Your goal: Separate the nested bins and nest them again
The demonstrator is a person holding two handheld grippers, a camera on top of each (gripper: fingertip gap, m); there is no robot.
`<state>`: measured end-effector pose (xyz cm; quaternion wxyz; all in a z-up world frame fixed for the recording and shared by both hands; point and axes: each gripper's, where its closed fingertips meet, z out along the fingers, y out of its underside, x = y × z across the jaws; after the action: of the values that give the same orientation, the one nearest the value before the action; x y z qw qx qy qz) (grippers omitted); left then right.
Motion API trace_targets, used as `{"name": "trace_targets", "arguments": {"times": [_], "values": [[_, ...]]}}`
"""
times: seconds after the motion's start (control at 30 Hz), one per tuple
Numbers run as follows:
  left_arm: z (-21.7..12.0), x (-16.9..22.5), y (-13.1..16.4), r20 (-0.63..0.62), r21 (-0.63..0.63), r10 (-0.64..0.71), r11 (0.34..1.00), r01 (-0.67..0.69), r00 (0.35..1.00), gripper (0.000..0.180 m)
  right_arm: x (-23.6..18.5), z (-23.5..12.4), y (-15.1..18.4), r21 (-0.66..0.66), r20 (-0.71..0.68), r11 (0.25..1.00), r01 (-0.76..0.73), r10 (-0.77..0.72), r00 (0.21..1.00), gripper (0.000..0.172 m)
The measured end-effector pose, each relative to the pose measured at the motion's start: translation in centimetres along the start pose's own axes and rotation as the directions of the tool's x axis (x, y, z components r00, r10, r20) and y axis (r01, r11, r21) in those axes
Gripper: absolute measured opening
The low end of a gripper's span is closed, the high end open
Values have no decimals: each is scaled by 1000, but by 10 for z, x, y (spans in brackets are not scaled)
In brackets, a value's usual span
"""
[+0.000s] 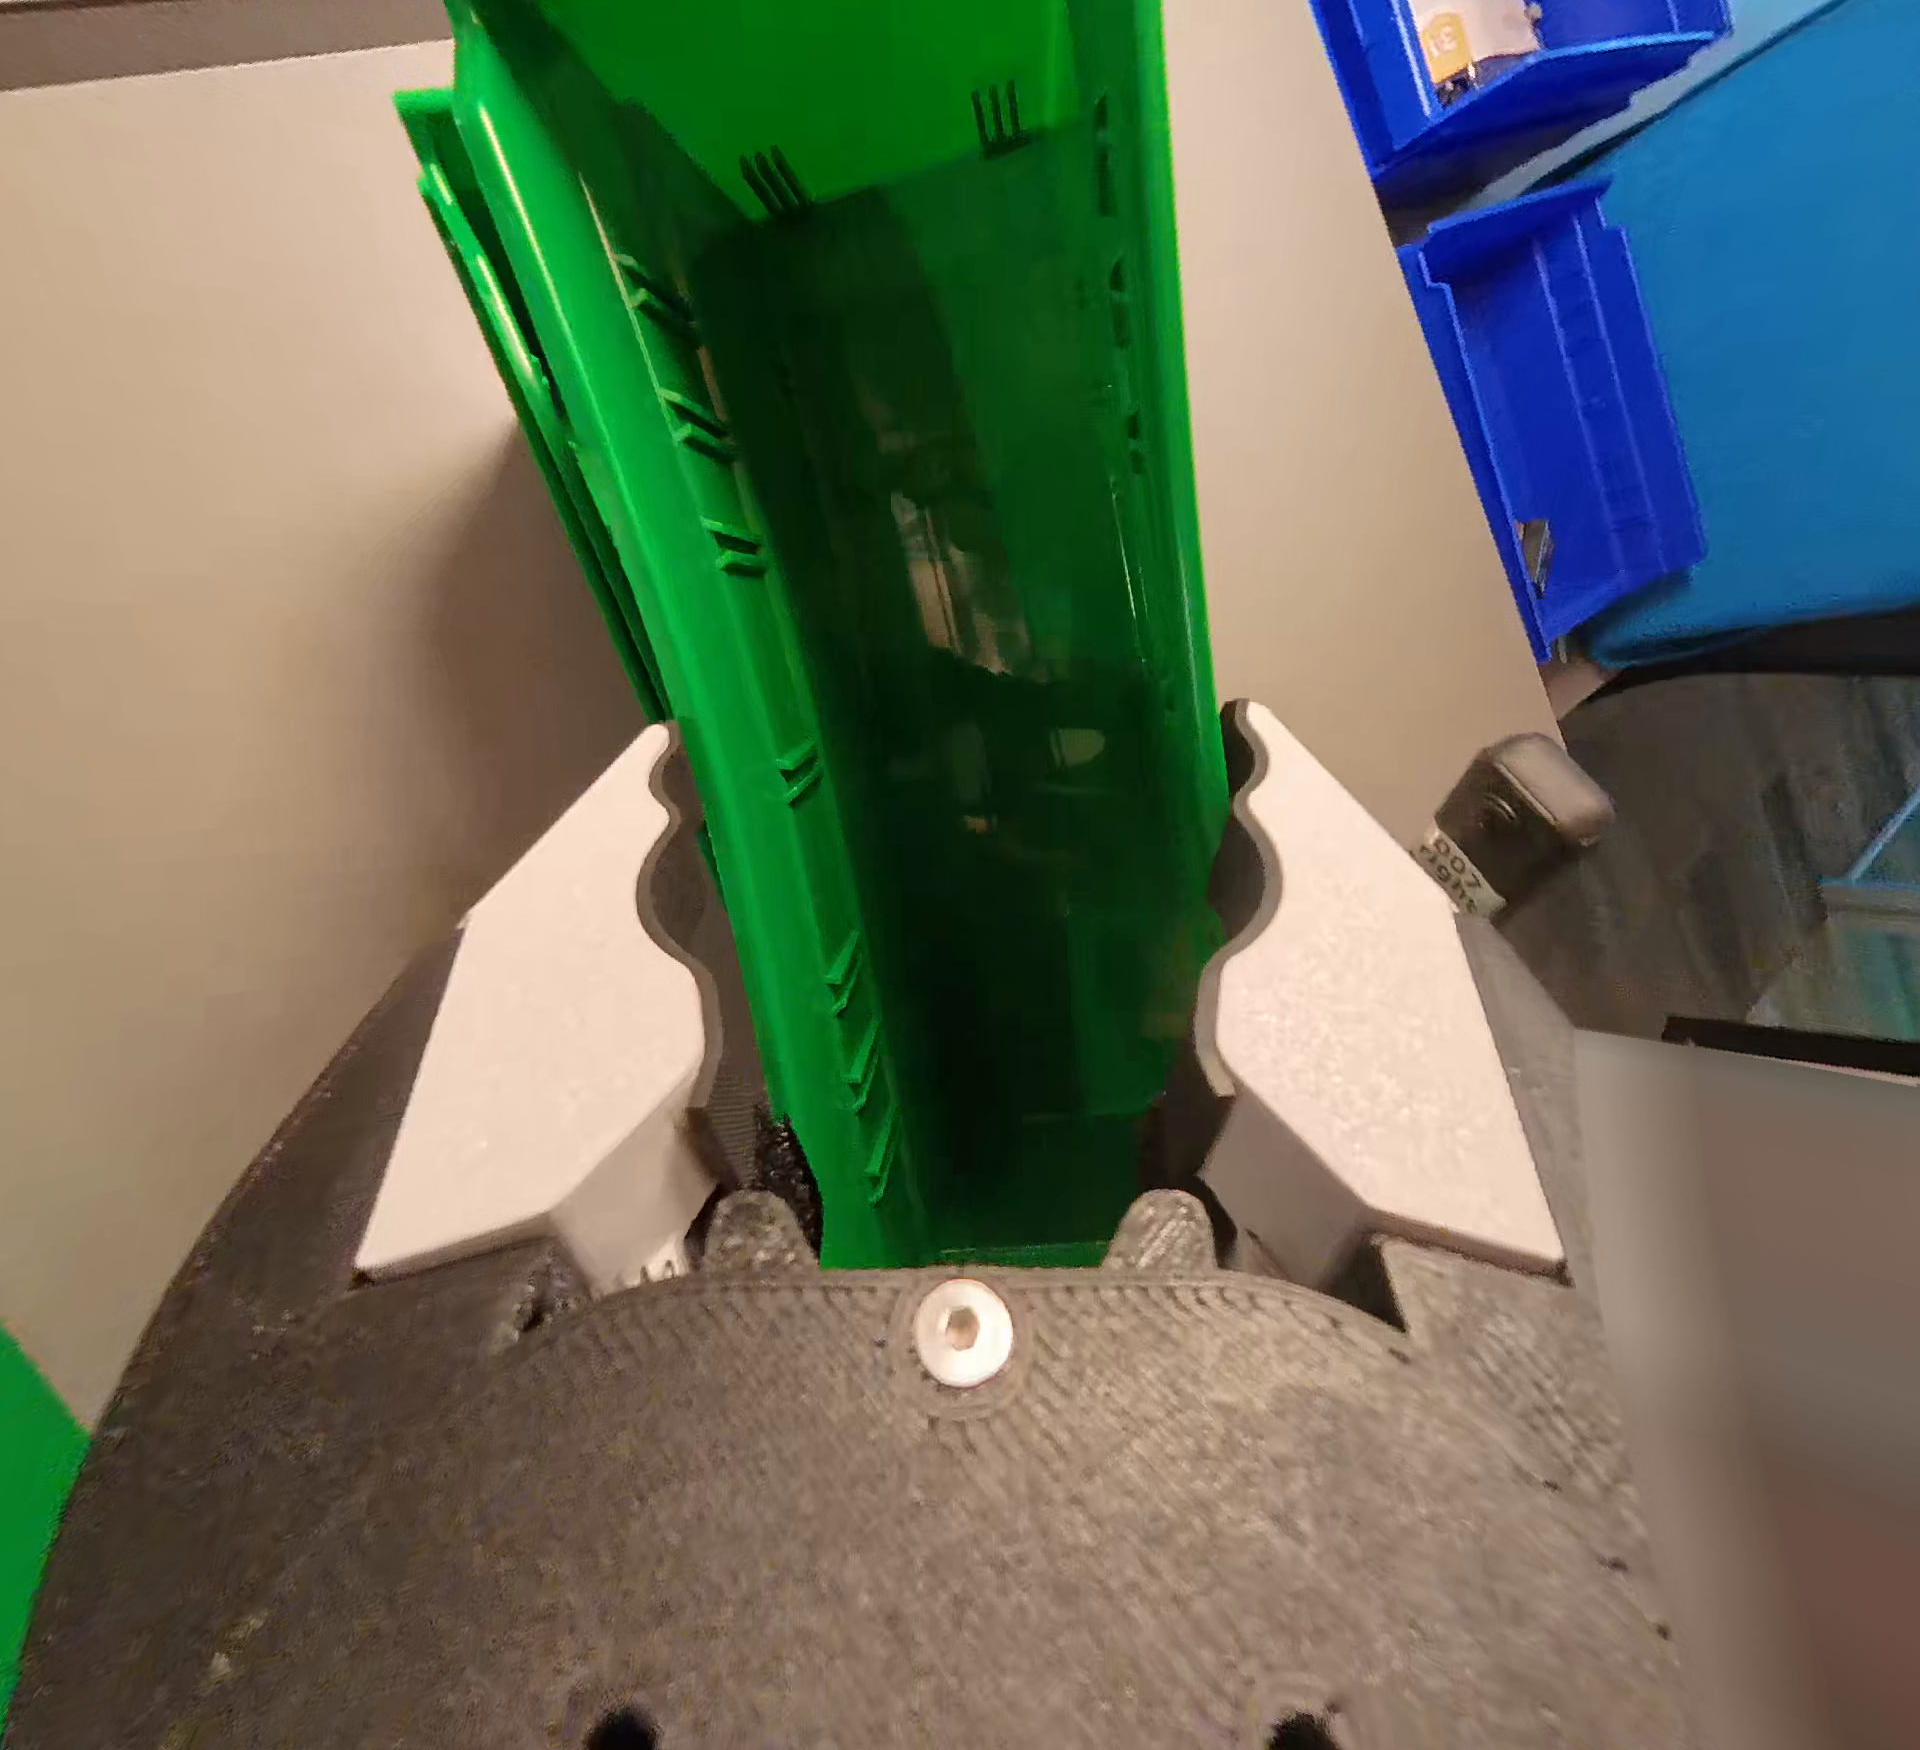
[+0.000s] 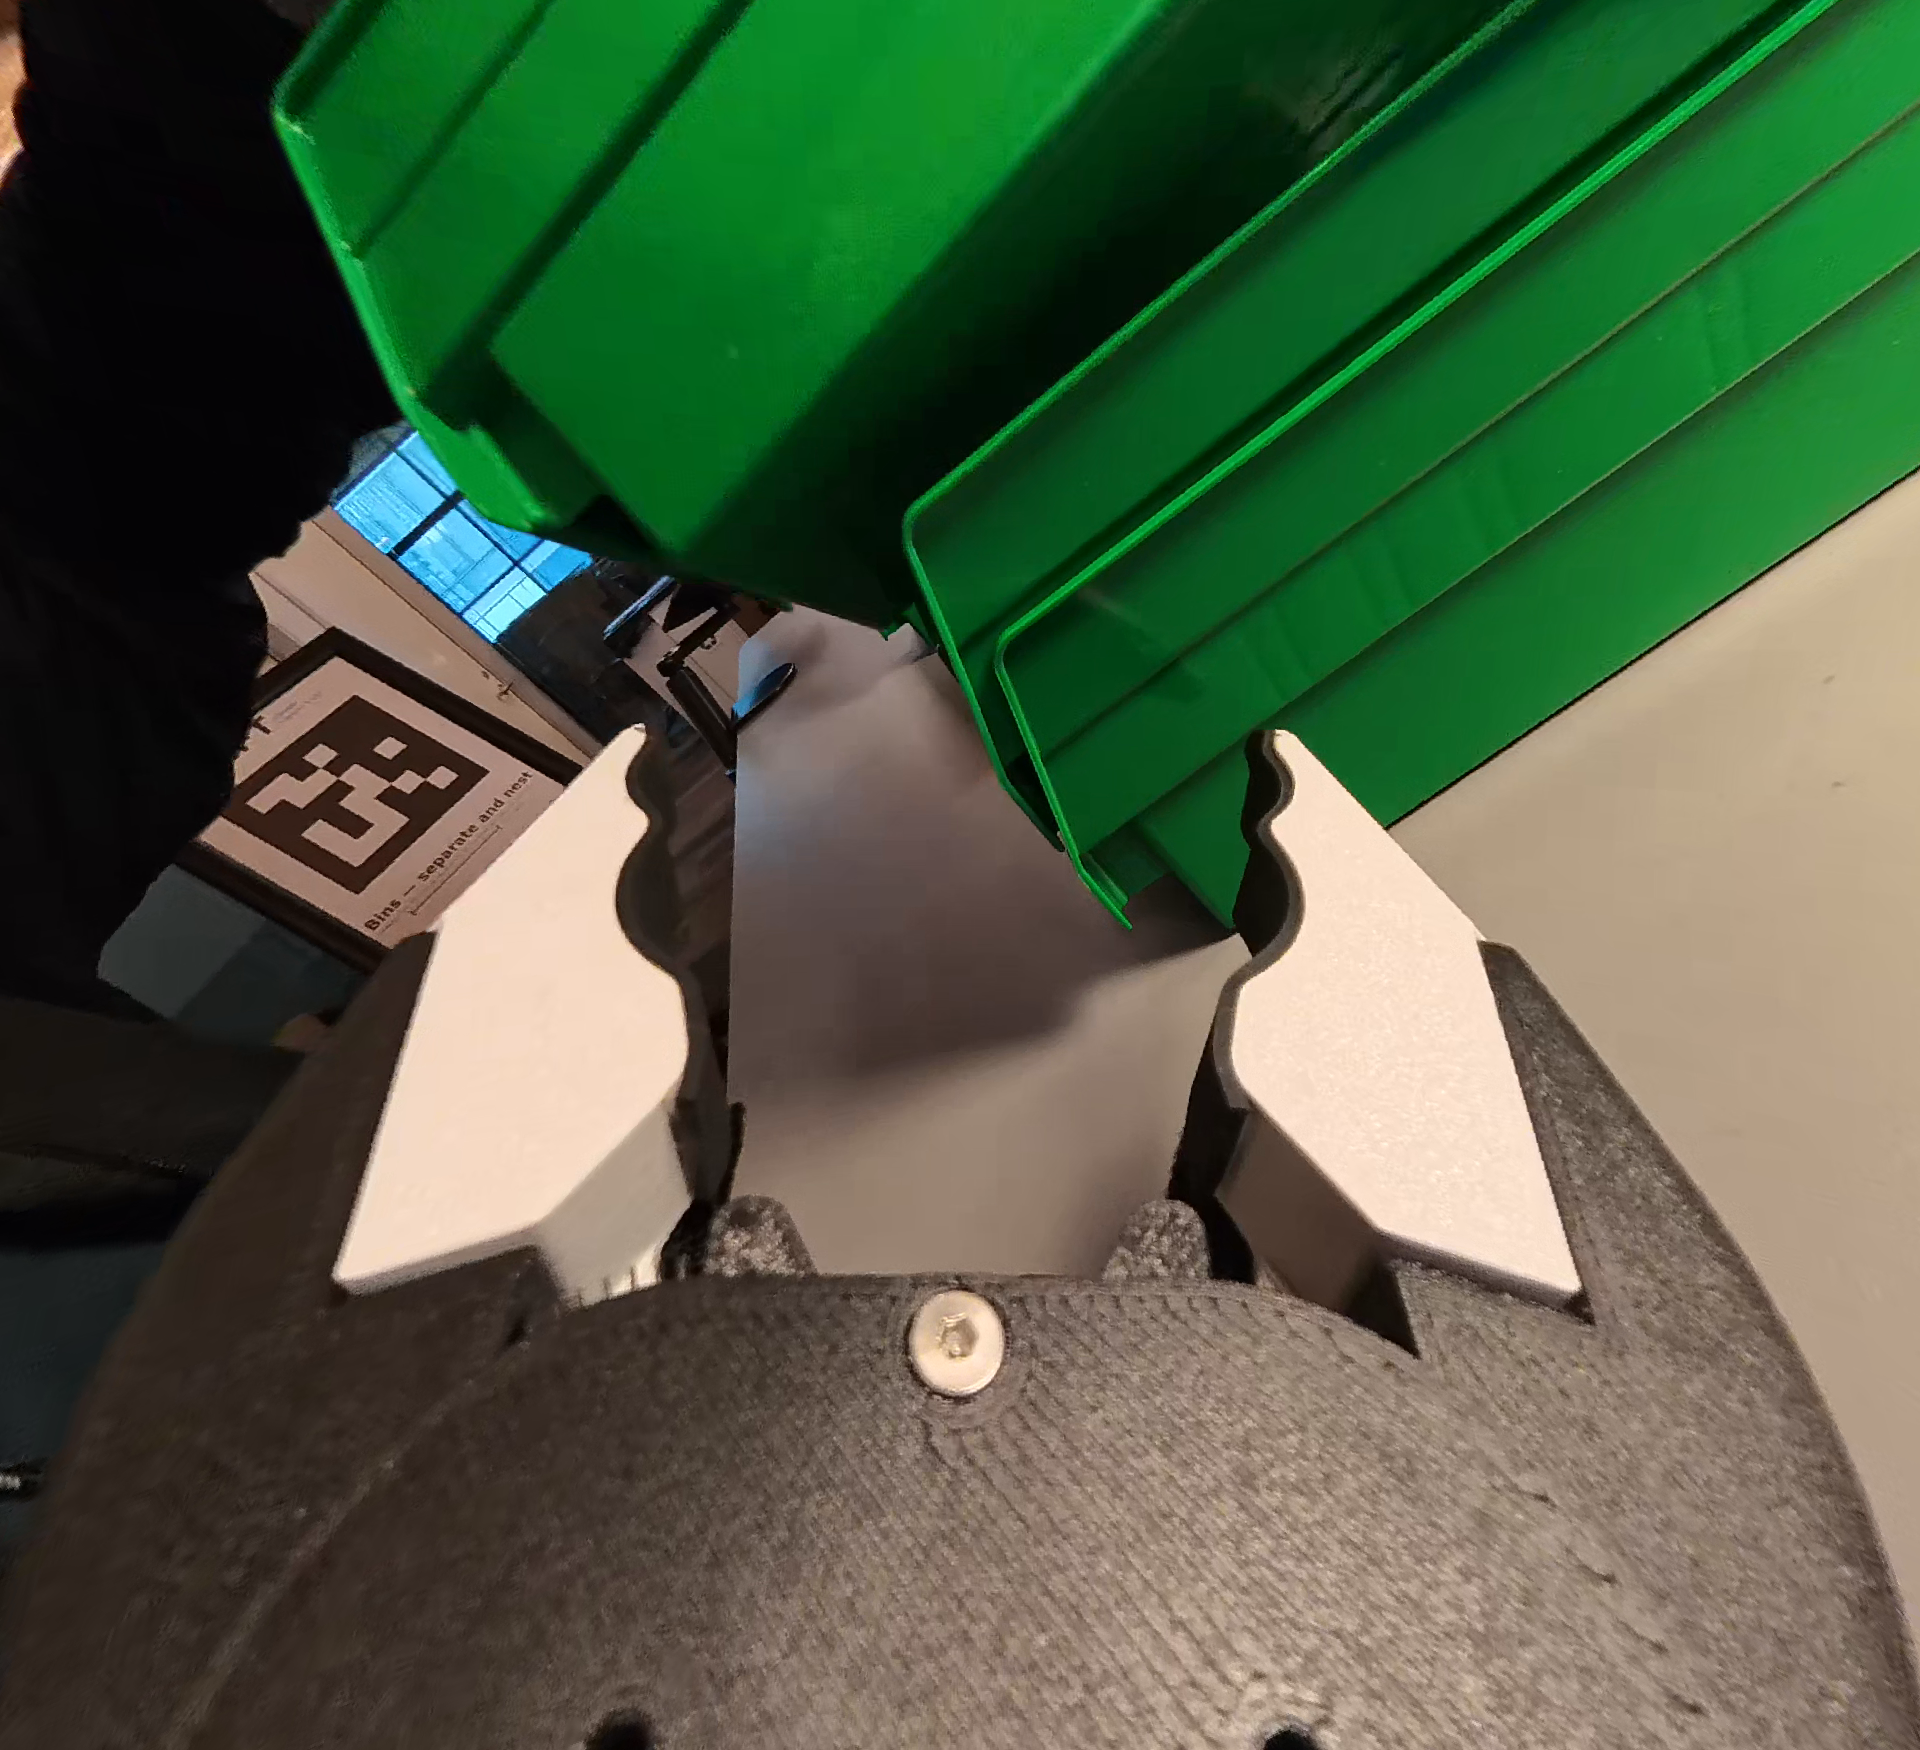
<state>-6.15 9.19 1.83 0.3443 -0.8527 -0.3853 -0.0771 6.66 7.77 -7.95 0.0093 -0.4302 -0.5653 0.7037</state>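
The left claw (image 1: 951,827) is clamped on a glossy green plastic bin (image 1: 831,350) reaching forward from it, while the right claw (image 2: 951,848) stands apart beside stacked green plastic bins (image 2: 1455,453) on the grey surface (image 2: 1662,869).

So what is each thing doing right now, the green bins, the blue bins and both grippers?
Top green bin: lifted, tilted, gripped across its walls.
Other green bins: nested, resting on the table.
Left gripper: clamped on the top green bin.
Right gripper: open, holding nothing.
Blue bins: sitting aside.

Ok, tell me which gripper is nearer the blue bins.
Left. The left gripper, with a green bin between its fingers, has the blue bins just ahead to its right. The right gripper view shows no blue bins.
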Motion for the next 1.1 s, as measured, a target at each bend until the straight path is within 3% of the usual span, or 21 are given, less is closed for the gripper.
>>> {"name": "trace_targets", "arguments": {"times": [0.3,0.57,0.8,1.1], "values": [[6,-20,-12,181,30,21,999,-27,983,102,-1,0,0,0,13,1000,-11,11,1000,110],[21,-32,-17,316,-44,123,992,-115,941,103,-1,-1,0,4,14,1000,-11,11,1000,112],[40,-34,-14,339,-77,181,983,-164,923,108,-1,-1,0,2,13,1000,-11,11,1000,112],[54,-38,-14,376,-2,207,975,-223,903,115,-2,0,1,-5,14,1000,-10,10,1000,112]]}}
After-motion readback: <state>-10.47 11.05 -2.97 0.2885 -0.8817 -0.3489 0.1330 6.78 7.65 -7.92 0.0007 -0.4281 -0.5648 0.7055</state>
